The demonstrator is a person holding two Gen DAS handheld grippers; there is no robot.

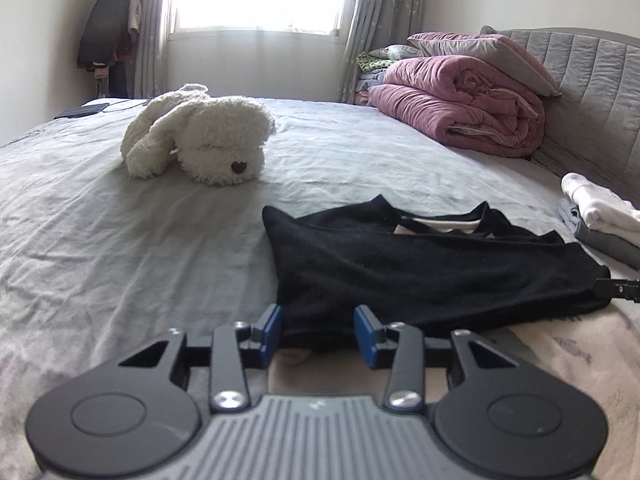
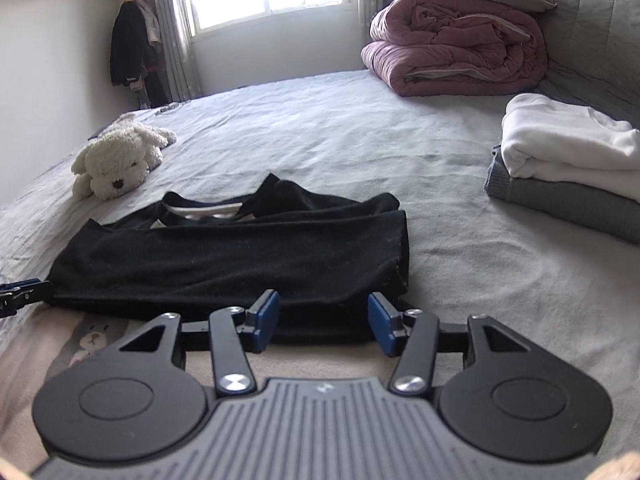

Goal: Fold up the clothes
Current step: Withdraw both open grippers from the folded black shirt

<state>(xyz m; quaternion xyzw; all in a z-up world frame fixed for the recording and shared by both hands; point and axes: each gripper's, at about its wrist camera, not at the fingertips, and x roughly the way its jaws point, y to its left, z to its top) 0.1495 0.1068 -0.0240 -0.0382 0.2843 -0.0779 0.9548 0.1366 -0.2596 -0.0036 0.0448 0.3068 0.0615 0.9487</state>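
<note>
Both your grippers, left [image 1: 317, 330] and right [image 2: 323, 323], jaws apart, straddle the shirt's [image 2: 232, 256] near hem, its long axis crosswise.

garment: black top [image 1: 420, 264], soft knit-looking fabric, already folded over into a wide low band
neckline: on the far side from both tools, a bit of white lining peeking out
pose: flat on the bed, long axis running across, slightly rumpled on top
where: right in front of both tools, near edge sitting between each tool's blue pads
same top from the right tool: [image 2: 240, 256], spreads mostly to its left
</note>
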